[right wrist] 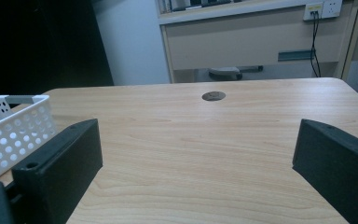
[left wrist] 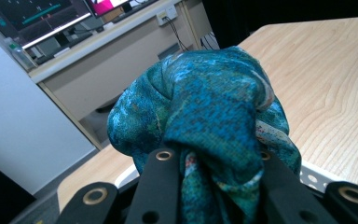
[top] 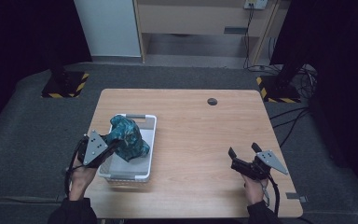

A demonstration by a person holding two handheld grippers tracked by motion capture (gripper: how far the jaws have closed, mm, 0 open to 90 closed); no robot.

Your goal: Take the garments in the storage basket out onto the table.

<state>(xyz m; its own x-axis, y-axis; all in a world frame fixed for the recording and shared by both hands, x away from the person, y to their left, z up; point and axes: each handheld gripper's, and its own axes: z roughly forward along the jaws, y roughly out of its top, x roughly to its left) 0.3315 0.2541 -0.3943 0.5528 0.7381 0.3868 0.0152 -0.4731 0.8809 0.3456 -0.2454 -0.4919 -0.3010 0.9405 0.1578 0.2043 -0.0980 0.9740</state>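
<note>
Cloth (left wrist: 205, 107) bunched between the clamped left fingers (left wrist: 161, 186), seemingly above the basket (top: 150, 125); right fingers (right wrist: 60, 163) gape empty

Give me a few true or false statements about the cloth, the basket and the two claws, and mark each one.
1. The left claw is shut on the teal cloth. True.
2. The right claw holds a corner of the cloth. False: its jaws stand wide apart with nothing between them, above bare table.
3. The cloth is bunched up over the white basket. True.
4. The basket sits at the table's right side. False: it sits at the left side, near the left claw.
5. The basket's walls are solid. False: the right gripper view shows them full of round holes.
</note>
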